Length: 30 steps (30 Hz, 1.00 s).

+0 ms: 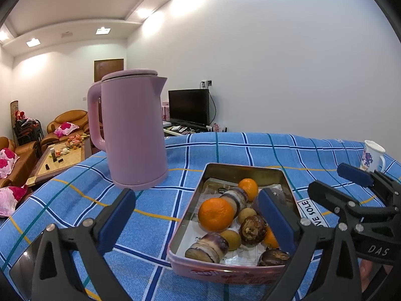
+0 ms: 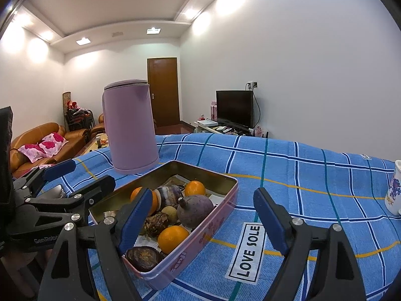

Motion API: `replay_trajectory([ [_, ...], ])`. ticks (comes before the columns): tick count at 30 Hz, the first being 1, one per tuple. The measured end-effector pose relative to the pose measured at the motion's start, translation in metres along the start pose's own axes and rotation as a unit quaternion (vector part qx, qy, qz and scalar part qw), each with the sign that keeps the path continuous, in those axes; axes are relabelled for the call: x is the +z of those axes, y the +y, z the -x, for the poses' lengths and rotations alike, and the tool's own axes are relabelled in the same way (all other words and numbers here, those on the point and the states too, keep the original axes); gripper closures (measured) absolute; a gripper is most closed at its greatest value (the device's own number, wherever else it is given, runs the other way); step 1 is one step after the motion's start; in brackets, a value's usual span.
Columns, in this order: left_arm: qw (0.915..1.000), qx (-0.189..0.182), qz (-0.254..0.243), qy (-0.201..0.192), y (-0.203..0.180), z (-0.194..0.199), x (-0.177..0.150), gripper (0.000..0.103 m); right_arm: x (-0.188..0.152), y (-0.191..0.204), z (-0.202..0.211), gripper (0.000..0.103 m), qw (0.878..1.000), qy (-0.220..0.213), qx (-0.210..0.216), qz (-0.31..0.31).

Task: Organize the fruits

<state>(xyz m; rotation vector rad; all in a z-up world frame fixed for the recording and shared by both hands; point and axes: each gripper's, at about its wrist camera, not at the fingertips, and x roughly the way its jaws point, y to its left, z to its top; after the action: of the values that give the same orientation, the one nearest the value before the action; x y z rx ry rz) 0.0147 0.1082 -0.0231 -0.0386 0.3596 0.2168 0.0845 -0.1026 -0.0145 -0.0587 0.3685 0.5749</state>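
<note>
A pink rectangular tin (image 1: 226, 274) (image 2: 200, 235) sits on the blue checked cloth and holds several fruits: oranges (image 1: 216, 214) (image 2: 173, 238), dark purple-brown fruits (image 1: 252, 229) (image 2: 195, 211) and small tan round ones (image 1: 230, 239). My left gripper (image 1: 198, 222) is open and empty, its right finger over the tin and its left finger over the cloth. My right gripper (image 2: 205, 220) is open and empty, its left finger over the tin's near end. Each gripper also shows in the other's view: the right one (image 1: 351, 188), the left one (image 2: 72, 175).
A tall pink kettle (image 1: 130, 135) (image 2: 129, 128) stands on the cloth behind and left of the tin. A white mug with a purple print (image 1: 372, 155) (image 2: 393, 190) stands at the far right. A "LOVE SOLE" label (image 2: 248, 250) lies right of the tin.
</note>
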Motion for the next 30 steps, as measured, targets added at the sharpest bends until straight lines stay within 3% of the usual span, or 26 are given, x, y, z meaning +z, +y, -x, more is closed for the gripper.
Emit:
replay_trajectory([
  [30,1.0,0.002,-0.004,-0.002,0.0,0.002,-0.001,0.0,-0.001,-0.004,0.011,0.019,1.0,-0.01,-0.011,-0.007],
])
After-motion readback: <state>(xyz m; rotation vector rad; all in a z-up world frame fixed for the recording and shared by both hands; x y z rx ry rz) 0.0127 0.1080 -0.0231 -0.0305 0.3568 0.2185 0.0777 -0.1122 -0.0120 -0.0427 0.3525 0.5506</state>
